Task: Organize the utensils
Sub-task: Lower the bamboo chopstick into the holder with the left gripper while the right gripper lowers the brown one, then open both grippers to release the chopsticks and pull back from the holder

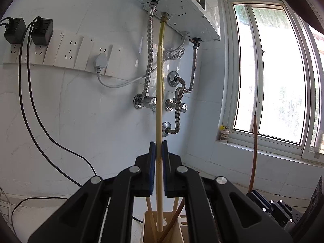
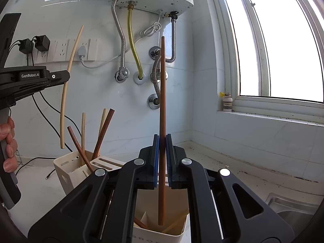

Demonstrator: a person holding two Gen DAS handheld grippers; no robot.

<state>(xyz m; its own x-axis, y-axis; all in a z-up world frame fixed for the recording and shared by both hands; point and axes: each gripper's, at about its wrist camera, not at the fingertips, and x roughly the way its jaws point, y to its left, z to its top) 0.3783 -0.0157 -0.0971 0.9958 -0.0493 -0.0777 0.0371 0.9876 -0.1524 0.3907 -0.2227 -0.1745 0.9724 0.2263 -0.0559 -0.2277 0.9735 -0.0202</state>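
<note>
The left gripper [image 1: 159, 151] is pinching a pale chopstick [image 1: 159, 121] upright, its lower tip hanging over the open cream holder [image 1: 148, 220] that already has chopsticks in it. The right gripper [image 2: 162, 147] is pinching a dark brown chopstick [image 2: 162, 101] upright over a white holder [image 2: 178, 228] beside the sink [image 2: 293, 204].

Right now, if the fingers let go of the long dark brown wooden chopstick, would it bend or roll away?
The dark brown wooden chopstick stands straight, so probably stiff. Thin and round, it would likely roll on a counter. Its tip hangs over the cream plastic holder, so it should drop in.
</note>
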